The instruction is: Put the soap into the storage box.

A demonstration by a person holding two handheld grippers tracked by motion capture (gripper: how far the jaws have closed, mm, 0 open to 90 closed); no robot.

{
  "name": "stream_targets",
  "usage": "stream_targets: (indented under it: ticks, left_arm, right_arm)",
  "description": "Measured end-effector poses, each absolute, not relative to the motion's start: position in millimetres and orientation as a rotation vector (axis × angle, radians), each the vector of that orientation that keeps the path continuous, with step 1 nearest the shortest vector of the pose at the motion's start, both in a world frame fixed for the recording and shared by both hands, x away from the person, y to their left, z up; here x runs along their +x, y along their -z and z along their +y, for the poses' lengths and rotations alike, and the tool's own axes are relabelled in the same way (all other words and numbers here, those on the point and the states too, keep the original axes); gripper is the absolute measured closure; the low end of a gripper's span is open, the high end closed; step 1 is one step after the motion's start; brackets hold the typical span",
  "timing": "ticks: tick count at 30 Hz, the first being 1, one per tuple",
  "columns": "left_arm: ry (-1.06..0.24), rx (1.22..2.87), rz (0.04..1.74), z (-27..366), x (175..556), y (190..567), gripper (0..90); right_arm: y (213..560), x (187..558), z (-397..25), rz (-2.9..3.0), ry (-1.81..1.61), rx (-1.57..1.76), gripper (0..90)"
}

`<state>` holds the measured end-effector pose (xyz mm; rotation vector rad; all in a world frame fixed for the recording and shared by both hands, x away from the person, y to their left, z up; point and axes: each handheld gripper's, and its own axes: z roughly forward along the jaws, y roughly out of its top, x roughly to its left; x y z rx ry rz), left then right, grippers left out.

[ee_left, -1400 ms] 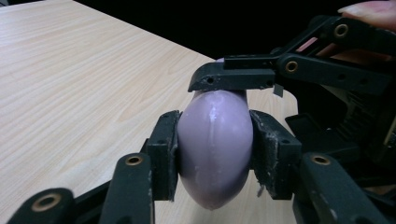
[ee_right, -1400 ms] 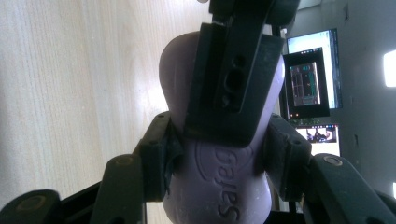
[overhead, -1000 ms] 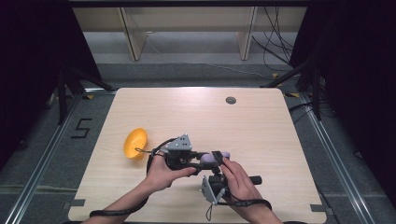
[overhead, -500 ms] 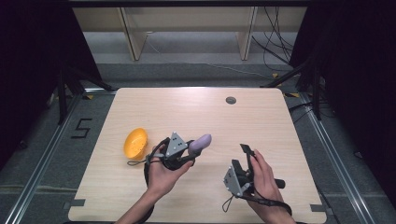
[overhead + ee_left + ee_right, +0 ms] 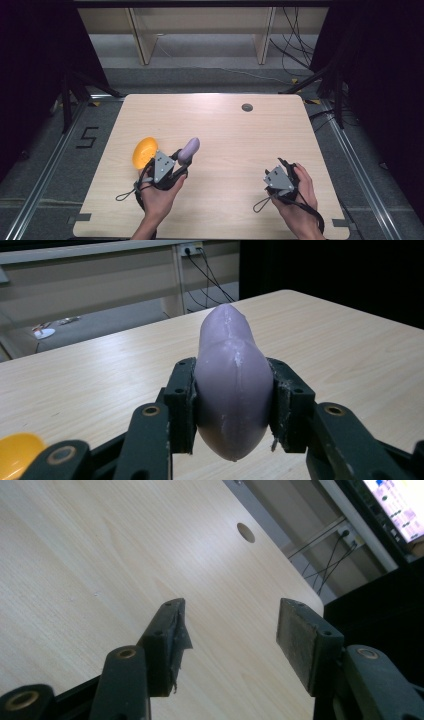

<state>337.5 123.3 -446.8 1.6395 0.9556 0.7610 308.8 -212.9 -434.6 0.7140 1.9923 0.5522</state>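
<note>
The left gripper (image 5: 176,165) has its jaws clamped on a pale purple, egg-shaped piece (image 5: 233,385), one pad pressed to each flank, so the piece stands out beyond the pads and its rounded tip points away over the worktop (image 5: 235,135). Just beside that purple piece, on its left in the high view, lies an orange bowl-shaped piece (image 5: 144,152) flat on the wood. Well apart from the purple piece, toward the worktop's right edge, the right gripper (image 5: 230,637) sits in the person's hand with its jaws spread wide and nothing between them, bare wood showing through the gap.
</note>
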Motion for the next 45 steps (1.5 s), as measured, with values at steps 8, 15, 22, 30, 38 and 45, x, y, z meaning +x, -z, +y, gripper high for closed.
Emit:
stream_targets:
  ticks: [8, 15, 22, 30, 38, 45]
  left_arm:
    - [-0.828, 1.576, 1.058, 144.8, 338.1, 452.4, 59.0]
    - [-0.894, 1.53, 1.111, 161.4, 340.0, 451.9, 59.0]
    - [-0.958, 1.476, 1.168, 179.7, 343.7, 451.0, 59.0]
    - [-1.017, 1.419, 1.241, 190.6, 350.4, 454.9, 59.0]
    - [-1.066, 1.391, 1.299, 202.9, 355.6, 459.8, 59.0]
    - [-1.084, 1.381, 1.352, 213.3, 360.0, 470.5, 59.0]
  right_arm:
    - [435.8, 310.4, -216.1, 1.995, -0.564, 0.742, 46.1]
    - [436.2, 310.6, -216.0, 1.995, -0.565, 0.748, 45.9]
    - [436.3, 310.7, -215.7, 1.996, -0.566, 0.747, 45.8]
    - [436.5, 310.4, -213.7, 2.003, -0.567, 0.74, 45.1]
    - [436.4, 310.1, -213.2, 2.005, -0.57, 0.744, 44.8]
    - [436.7, 310.1, -212.1, 2.01, -0.569, 0.739, 44.7]
